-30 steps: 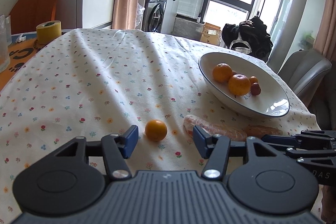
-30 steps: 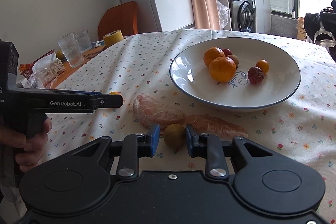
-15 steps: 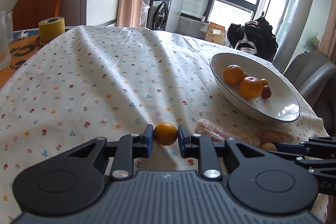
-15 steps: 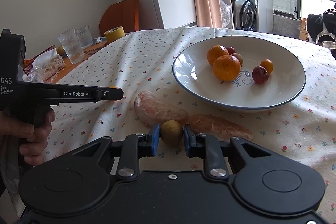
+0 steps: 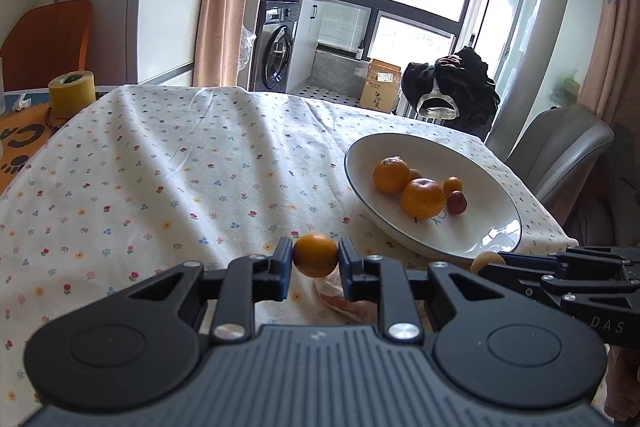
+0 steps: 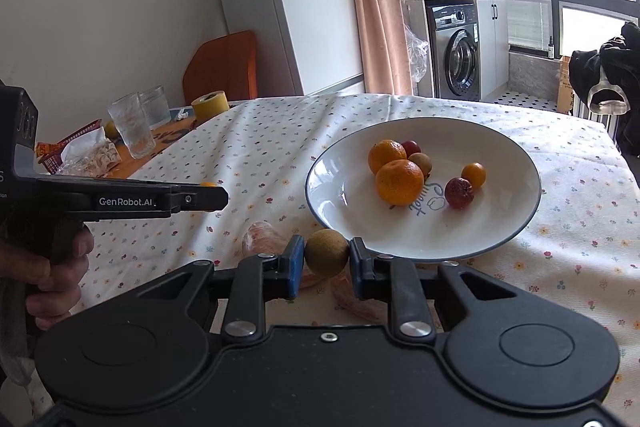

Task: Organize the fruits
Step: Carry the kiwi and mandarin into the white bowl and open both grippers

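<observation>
Under both tools, pink fruit pieces (image 6: 262, 239) mostly hidden, kind unclear

yellow tape roll (image 6: 209, 104) | two glasses (image 6: 132, 126) — table's far end | washing machine (image 6: 457, 61) | orange chair (image 6: 222, 66)

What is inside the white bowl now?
The white bowl holds two oranges, a small orange fruit, two reddish fruits and a brownish one; anything behind the oranges is hidden.

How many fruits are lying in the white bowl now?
6: two big oranges, a red fruit behind them, a brownish one, a small orange one, a dark red one. More may hide behind.
</observation>
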`<state>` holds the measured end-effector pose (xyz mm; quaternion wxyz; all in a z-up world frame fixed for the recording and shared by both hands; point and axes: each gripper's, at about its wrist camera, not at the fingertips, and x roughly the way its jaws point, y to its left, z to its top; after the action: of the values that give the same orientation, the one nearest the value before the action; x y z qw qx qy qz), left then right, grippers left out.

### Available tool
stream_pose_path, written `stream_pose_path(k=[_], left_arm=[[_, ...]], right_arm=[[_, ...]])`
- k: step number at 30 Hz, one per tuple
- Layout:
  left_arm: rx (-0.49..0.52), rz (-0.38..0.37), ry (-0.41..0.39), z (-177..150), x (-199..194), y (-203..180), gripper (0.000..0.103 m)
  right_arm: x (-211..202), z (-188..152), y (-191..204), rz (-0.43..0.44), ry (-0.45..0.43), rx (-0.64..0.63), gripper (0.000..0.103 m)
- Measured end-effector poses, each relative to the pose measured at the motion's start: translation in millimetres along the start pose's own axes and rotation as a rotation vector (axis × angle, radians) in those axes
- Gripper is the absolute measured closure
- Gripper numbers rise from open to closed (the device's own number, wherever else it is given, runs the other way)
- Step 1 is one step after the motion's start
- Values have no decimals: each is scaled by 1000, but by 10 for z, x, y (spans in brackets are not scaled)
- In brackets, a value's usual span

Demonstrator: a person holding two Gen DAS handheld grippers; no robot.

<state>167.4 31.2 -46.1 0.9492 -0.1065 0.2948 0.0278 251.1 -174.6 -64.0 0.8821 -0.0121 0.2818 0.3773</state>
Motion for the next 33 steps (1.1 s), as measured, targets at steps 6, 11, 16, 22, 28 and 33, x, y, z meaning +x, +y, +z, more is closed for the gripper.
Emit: stream_pose_path(k=[6, 11, 16, 22, 28, 33], left_arm=[[27, -25, -14, 125, 34, -180, 80], [57, -44, -21, 227, 88, -336, 80], [74, -61, -22, 306, 180, -453, 80], [93, -81, -2, 347, 341, -604, 80], [91, -71, 35, 350, 479, -685, 74], [68, -62, 28, 335, 411, -657, 46]], right_arm=[[-46, 82, -138, -19, -26, 10, 80], [-71, 124, -225, -30, -42, 16, 80], [-94, 141, -326, -37, -53, 30, 80], [-119, 146, -426, -52, -60, 47, 80], [-139, 127, -492, -57, -63, 60, 80], [-147, 108, -526, -53, -66, 67, 80]])
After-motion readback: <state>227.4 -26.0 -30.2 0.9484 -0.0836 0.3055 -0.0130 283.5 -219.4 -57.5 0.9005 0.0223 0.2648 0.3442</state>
